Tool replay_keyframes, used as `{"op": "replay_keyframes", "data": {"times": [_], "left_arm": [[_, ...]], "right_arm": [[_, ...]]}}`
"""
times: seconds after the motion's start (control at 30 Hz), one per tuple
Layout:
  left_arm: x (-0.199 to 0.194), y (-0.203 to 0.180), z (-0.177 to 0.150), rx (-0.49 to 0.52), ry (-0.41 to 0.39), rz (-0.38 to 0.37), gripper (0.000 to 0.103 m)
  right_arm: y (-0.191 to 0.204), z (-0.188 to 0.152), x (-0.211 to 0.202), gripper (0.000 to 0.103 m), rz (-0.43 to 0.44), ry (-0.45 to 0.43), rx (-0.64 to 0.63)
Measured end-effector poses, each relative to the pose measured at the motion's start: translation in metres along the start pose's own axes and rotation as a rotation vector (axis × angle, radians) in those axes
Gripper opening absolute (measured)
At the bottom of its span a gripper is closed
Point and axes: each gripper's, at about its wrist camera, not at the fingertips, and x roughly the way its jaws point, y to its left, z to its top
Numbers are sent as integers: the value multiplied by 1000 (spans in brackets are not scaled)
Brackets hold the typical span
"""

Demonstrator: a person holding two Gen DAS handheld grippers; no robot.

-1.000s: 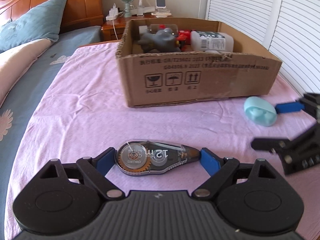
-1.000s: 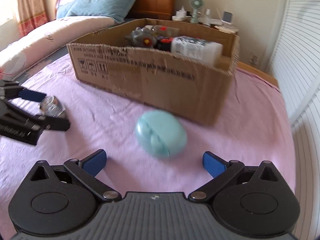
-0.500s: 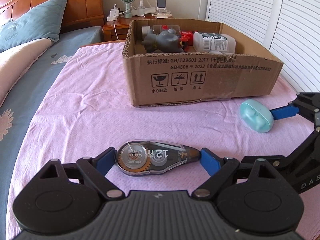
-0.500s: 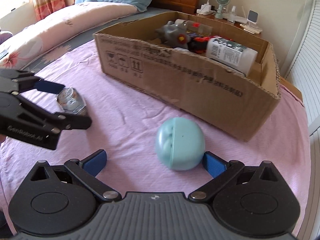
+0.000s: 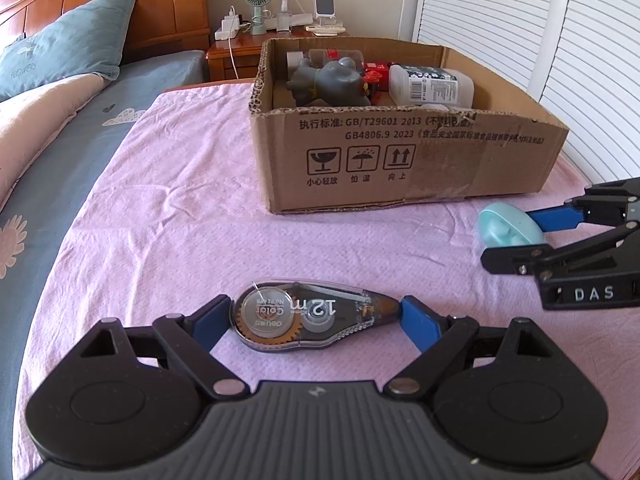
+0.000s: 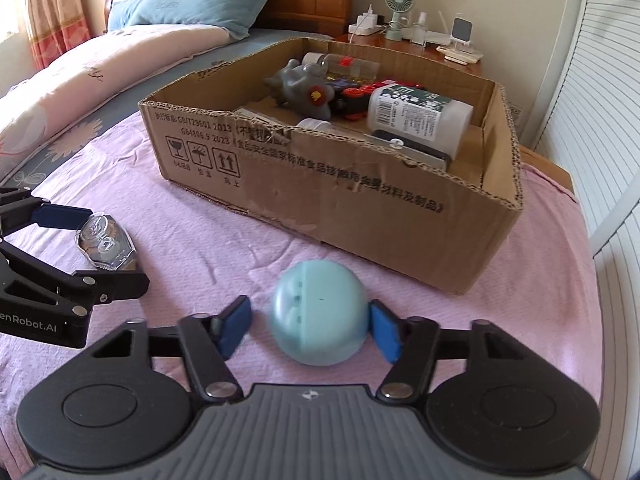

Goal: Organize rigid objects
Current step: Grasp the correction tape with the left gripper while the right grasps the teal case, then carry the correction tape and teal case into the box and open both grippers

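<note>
Right gripper (image 6: 308,326) closing around the pale-blue round case (image 6: 319,312) (one pad touching, the other just short); left gripper (image 5: 316,318) clasps the correction-tape dispenser (image 5: 308,318) endwise.

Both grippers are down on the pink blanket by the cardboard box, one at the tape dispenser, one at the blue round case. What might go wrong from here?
1. The right gripper is closing on the blue round case; its left pad looks not yet seated, so the smooth curved shell may squirt out.
2. The left gripper grips the correction tape dispenser end to end; its tapered tip could slip off the pad.
3. The cardboard box is already crowded, so drops may land on the white bottle.
</note>
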Motion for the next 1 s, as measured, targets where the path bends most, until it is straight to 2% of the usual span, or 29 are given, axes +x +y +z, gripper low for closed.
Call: {"op": "replay_keyframes", "data": {"times": [0.17, 0.4, 0.7, 0.87, 1.0], "left_arm": [[-1, -1, 0, 35, 3, -7, 89], [-14, -4, 4, 159, 3, -38, 89], [-38, -5, 16, 242, -1, -116, 89], [-57, -6, 43, 257, -74, -155, 89], [-61, -11, 72, 266, -149, -148, 89]], "right_arm": [[1, 2, -1, 58, -16, 13, -1], [3, 0, -9, 58, -9, 26, -4], [6, 1, -40, 58, -7, 3, -22], [4, 13, -63, 58, -4, -51, -22], [-1, 28, -79, 58, -11, -105, -7]]}}
